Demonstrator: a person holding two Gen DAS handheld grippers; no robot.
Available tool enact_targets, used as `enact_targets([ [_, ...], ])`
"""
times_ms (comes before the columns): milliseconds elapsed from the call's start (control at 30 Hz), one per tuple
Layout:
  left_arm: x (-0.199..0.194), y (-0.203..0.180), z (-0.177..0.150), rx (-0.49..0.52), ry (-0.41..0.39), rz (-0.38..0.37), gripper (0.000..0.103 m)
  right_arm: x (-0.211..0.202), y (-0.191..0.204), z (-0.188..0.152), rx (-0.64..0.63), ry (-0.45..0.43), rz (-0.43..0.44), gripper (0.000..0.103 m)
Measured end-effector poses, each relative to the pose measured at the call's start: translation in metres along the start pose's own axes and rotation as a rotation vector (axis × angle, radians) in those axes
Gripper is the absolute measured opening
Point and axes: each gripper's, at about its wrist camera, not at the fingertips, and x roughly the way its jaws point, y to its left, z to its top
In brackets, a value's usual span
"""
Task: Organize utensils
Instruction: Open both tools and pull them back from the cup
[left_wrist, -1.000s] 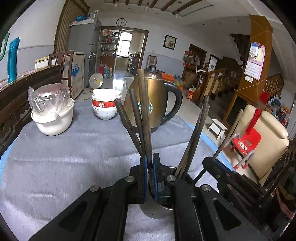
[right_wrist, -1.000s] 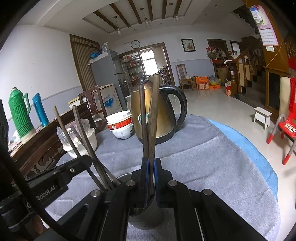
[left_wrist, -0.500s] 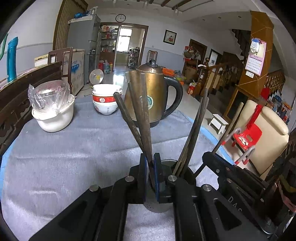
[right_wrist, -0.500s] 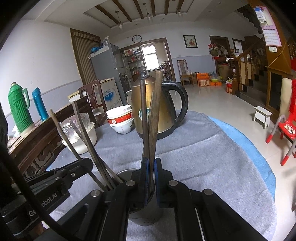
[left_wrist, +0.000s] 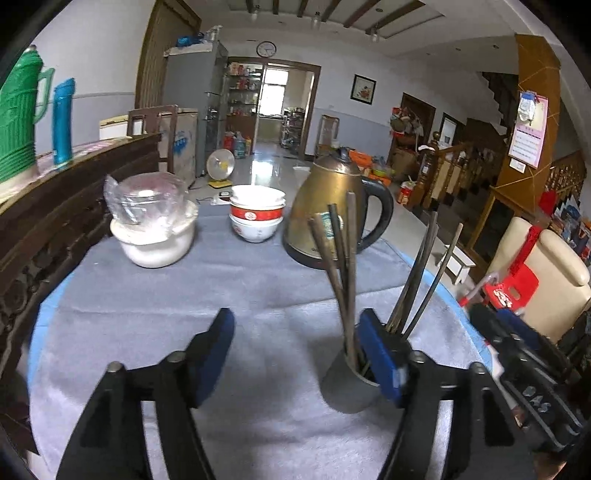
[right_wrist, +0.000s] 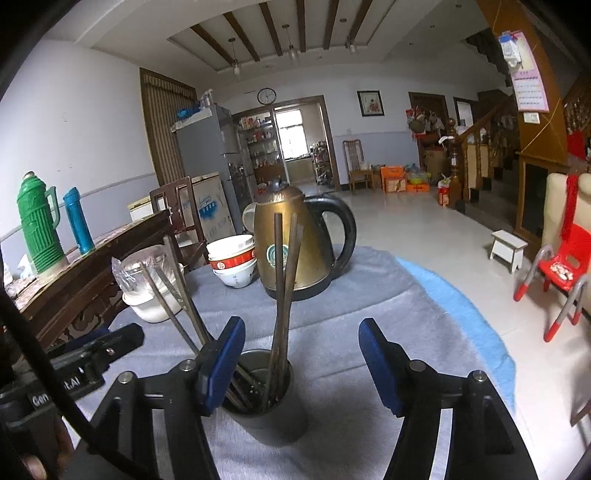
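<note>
A: From the left wrist camera, where do things stand around the metal cup (left_wrist: 349, 384)?

B: The cup stands on the grey cloth (left_wrist: 147, 325), low and right of centre. Dark chopsticks (left_wrist: 341, 280) stand in it, fanned out, some leaning left, some right. The left gripper (left_wrist: 295, 354) has just been opening its jaws; they now stand wide apart with nothing pressed between them. Its right blue pad is just beside the cup's rim. Beyond the cup sits the brass kettle (left_wrist: 328, 206), left of that the stacked bowls (left_wrist: 256, 214) and the white pot covered in plastic (left_wrist: 153, 229). The right gripper's black body shows at the cup's right.

A: And from the right wrist camera?

B: The same cup (right_wrist: 266, 402) sits between the pads, nearer the left one. The right gripper (right_wrist: 303, 365) has also just been opening, and grips nothing. The chopsticks (right_wrist: 282, 295) stand loose in the cup, two rising upright against the kettle (right_wrist: 295, 243), others leaning left. The left gripper's (right_wrist: 74, 369) body lies left of the cup.
</note>
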Motion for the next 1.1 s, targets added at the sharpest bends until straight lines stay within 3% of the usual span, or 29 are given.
enact_targets([
  [67,-0.006,0.0,-0.004,0.013,0.007,0.016,0.085,-0.015,-0.002,-0.002,-0.006,0.004,-0.003,0.069],
  [167,-0.014,0.0,-0.009,0.032,0.002,0.038,0.086,-0.031,-0.002,-0.008,-0.027,0.033,0.005,0.076],
  [400,-0.03,-0.008,-0.018,0.043,0.014,0.026,0.087,-0.073,0.008,-0.031,-0.085,0.09,0.032,0.077],
  [467,-0.037,-0.012,-0.02,0.059,0.008,0.016,0.093,-0.082,0.011,-0.033,-0.091,0.094,0.045,0.079],
  [1100,-0.06,-0.029,-0.025,0.094,-0.01,0.006,0.099,-0.106,0.02,-0.028,-0.116,0.048,0.021,0.079],
])
